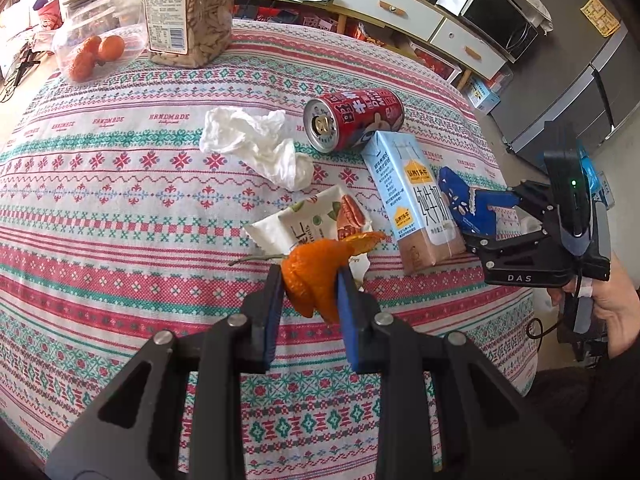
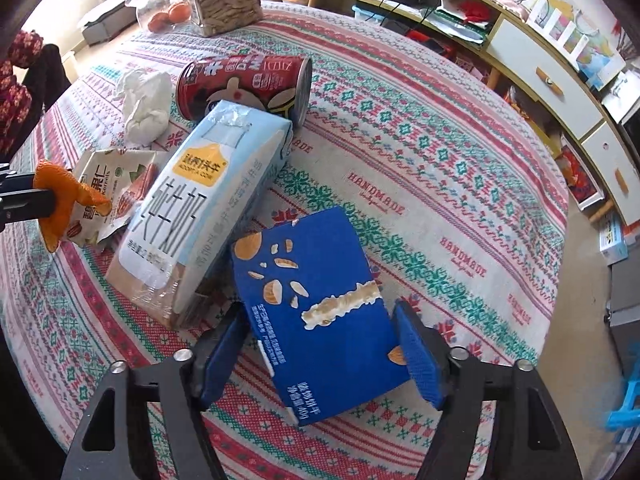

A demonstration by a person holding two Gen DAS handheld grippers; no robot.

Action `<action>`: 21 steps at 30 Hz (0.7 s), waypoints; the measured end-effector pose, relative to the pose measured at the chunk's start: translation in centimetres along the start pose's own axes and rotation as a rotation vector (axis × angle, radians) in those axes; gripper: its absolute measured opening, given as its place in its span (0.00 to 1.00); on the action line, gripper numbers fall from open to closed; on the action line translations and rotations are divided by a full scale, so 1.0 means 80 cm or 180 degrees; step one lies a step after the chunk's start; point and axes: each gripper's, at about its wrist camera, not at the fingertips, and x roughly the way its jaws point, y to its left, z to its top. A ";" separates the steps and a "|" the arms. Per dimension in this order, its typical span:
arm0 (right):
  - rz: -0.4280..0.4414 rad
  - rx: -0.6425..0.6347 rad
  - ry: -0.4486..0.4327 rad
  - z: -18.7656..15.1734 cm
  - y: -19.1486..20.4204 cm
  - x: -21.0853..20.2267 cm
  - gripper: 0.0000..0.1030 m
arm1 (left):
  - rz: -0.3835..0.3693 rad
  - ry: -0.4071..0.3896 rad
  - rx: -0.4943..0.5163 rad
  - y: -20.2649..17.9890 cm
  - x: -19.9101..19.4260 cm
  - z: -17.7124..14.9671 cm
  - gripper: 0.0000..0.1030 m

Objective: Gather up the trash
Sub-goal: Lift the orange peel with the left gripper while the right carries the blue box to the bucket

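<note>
My left gripper (image 1: 308, 284) is shut on a piece of orange peel (image 1: 310, 280) and holds it just above the patterned tablecloth (image 1: 120, 208). The peel also shows in the right wrist view (image 2: 58, 204). My right gripper (image 2: 320, 332) is shut on a blue snack box (image 2: 320, 304), tilted above the cloth; the box also shows in the left wrist view (image 1: 468, 204). On the table lie a light blue milk carton (image 1: 412, 200), a red can (image 1: 352, 118) on its side, a crumpled white tissue (image 1: 256, 144) and a white nut wrapper (image 1: 312, 220).
A clear jar of seeds (image 1: 188, 12) and a clear container with tangerines (image 1: 96, 48) stand at the table's far edge. A cabinet with drawers (image 1: 420, 16) and a grey fridge (image 1: 580, 80) stand beyond the table.
</note>
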 end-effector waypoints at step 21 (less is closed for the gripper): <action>0.0031 0.0865 -0.0155 -0.062 -0.024 -0.090 0.64 | -0.0067 -0.0182 0.0184 -0.038 -0.024 -0.012 0.27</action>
